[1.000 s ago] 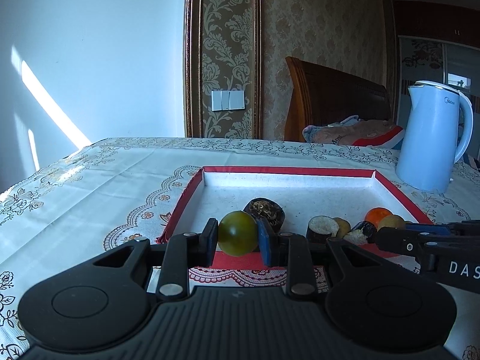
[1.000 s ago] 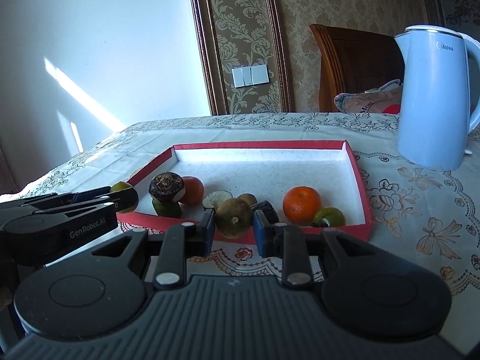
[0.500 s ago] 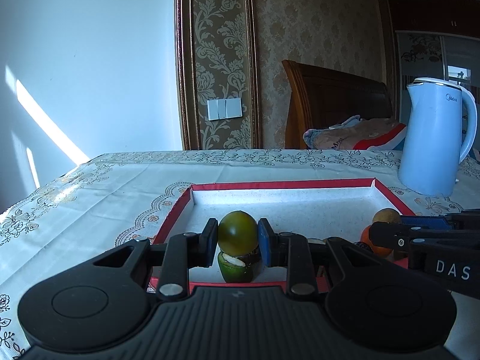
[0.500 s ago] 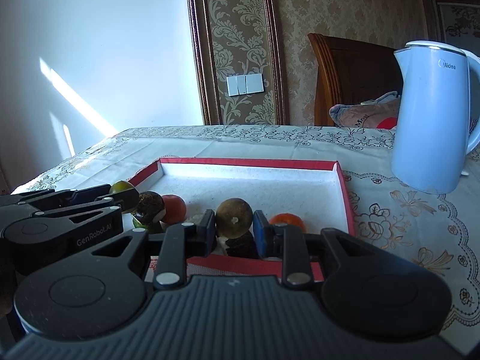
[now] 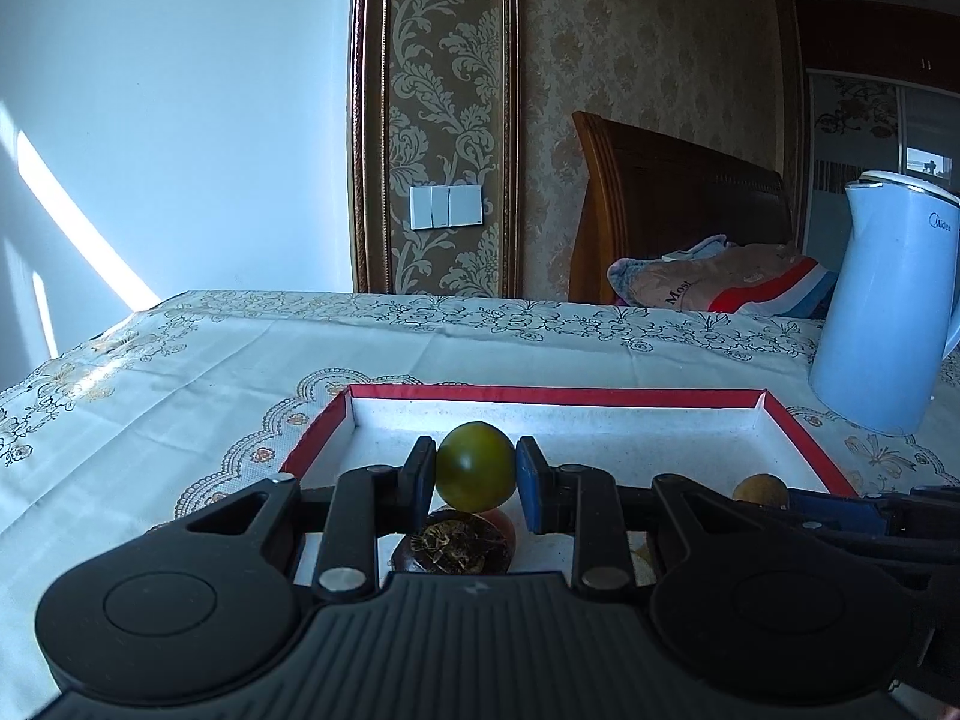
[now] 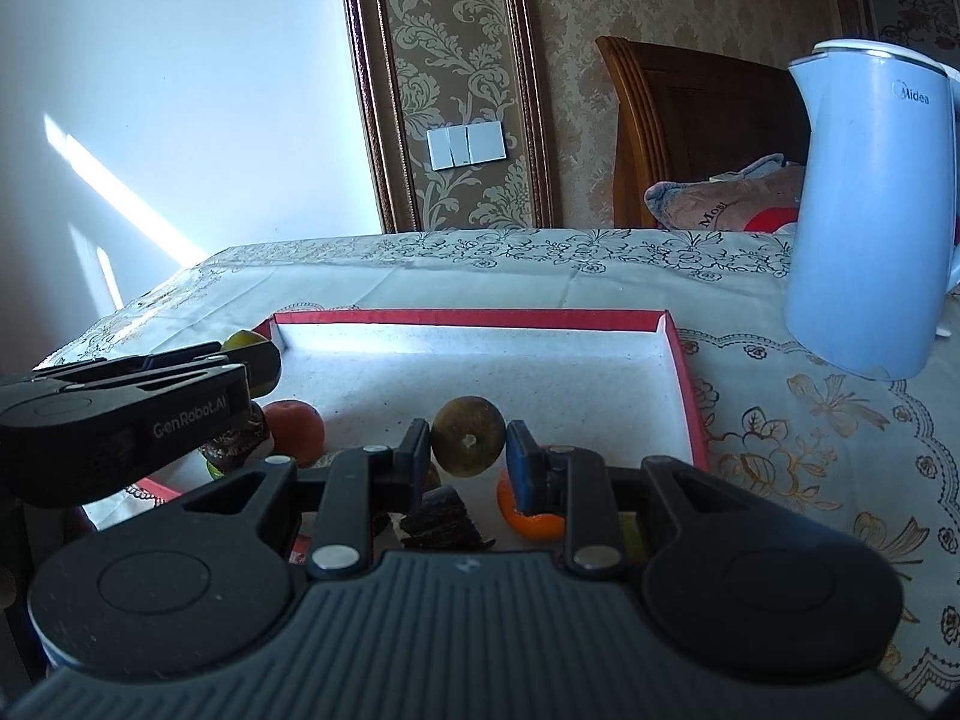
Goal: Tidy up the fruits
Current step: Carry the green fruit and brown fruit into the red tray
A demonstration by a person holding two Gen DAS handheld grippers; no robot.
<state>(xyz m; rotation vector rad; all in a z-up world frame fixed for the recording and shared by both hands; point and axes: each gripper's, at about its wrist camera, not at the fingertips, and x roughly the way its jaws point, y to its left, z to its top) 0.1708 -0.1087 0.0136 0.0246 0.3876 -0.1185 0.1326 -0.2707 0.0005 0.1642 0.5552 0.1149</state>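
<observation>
Gripping both sides. Left gripper (image 5: 475, 468): fingers (image 5: 420, 474) clenched on a green round fruit (image 5: 475, 467), held up over the near left part of the red-rimmed tray (image 5: 558, 396). Right gripper (image 6: 468, 445): fingers (image 6: 414, 456) clenched on a brown-olive round fruit (image 6: 468, 435), over the near middle of the same tray.

Risks, working outward:
- Round, smooth fruit, pads touch only at the widest pt; a tilt or jolt could squirt either one out.
- Directly below left grip: dark mangosteen-like fruit (image 5: 453, 546) w/ a red fruit (image 5: 501, 525) behind. Below right grip: dark cut piece (image 6: 441, 519) and an orange (image 6: 531, 516). Dropping straight down lands fruit on fruit, so it rolls.
- Grippers close side by side; left one's arm sits just beside the tray's left wall in right wrist view. Crossing paths = knock.
- Far half of tray bare, safer drop zone, but the floor looks flat, so a release from height may send fruit to the low rim and over onto the surface (image 5: 240, 354).
- Blue kettle (image 6: 870, 216) stands just beyond right rim; wide swing could clip it.
</observation>
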